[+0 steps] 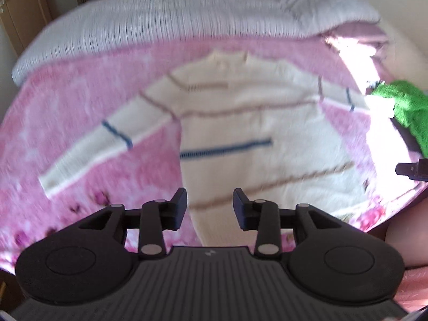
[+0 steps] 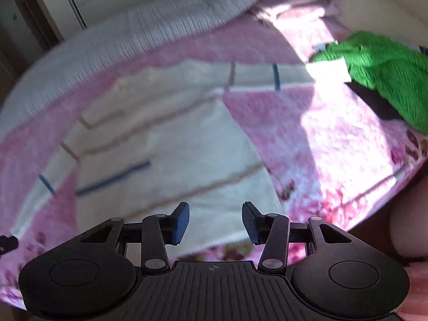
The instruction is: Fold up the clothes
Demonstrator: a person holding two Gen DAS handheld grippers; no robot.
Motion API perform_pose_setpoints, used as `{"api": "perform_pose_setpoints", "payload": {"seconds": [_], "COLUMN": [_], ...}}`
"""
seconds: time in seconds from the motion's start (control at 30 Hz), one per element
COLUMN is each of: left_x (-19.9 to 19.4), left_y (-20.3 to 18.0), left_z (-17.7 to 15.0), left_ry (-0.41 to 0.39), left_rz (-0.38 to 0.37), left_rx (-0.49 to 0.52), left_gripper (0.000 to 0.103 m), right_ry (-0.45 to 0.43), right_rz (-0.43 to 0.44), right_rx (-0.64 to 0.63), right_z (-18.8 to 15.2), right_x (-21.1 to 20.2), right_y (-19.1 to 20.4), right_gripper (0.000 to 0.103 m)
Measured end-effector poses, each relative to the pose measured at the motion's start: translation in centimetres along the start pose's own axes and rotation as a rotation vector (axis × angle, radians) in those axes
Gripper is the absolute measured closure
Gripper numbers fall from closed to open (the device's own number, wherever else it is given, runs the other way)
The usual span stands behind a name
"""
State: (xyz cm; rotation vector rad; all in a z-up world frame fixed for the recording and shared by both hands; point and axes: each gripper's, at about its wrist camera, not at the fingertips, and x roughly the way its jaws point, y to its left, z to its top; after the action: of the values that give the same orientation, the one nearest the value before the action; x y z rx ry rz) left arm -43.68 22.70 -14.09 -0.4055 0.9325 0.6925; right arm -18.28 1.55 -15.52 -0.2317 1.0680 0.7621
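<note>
Left gripper (image 1: 210, 208): jaws apart, nothing between them, hovering above the hem of the sweater (image 1: 240, 133). Right gripper (image 2: 215, 222): jaws also apart and empty, over the hem nearer the sweater's right edge. Neither touches fabric as far as I can tell; both views are motion-blurred.

Likely reason for the pose: both claws lined up at the near edge, spread ready to pinch, so a hem or sleeve grab looks like the first fold step. Folding not yet begun, judging by the layout.

Sweater: cream knit, thin tan stripes and short blue stripes on body and sleeves. Lies flat on the pink blanket (image 1: 67, 107), collar away from the grippers, hem nearest. Both sleeves spread outward, left one (image 1: 88, 155) angled down toward the near side, the other running off toward a sunlit patch.

Beyond it: a white ribbed cover (image 1: 160, 18) across the far side, a green knit item (image 2: 382, 67) off to the right, well apart from the sweater's body.
</note>
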Motion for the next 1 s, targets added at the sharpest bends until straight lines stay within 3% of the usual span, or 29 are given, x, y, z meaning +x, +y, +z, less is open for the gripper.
{"api": "perform_pose_setpoints", "payload": {"seconds": [0.13,0.3,0.53,0.7,1.0], "left_x": [-3.4,-6.1,-8.5,-9.8,-11.3], "left_y": [-1.2,-3.8,-7.7,-10.4,-14.6], "left_z": [1.3,1.5,1.0,0.3,-1.7], "left_ry": [-0.056,-0.08,-0.132,-0.152,-0.156], "left_rz": [0.0,-0.008,0.051,0.112,0.187], "left_rx": [0.002,0.022,0.002,-0.024,-0.091], "left_gripper": [0.064,0.063,0.056,0.043,0.039], "right_ry": [-0.076,-0.136,-0.158,-0.193,-0.193], "right_rz": [0.066,0.078,0.077,0.08,0.073], "right_rx": [-0.003,-0.073,-0.211,-0.277,-0.382], "right_z": [1.5,1.4,0.8,1.3,1.6], "right_x": [-4.7,-8.5,-8.4,-9.1,-10.5], "right_y": [2.1,3.0,1.7,-0.2,-3.7], "right_gripper": [0.05,0.035,0.033,0.033,0.033]}}
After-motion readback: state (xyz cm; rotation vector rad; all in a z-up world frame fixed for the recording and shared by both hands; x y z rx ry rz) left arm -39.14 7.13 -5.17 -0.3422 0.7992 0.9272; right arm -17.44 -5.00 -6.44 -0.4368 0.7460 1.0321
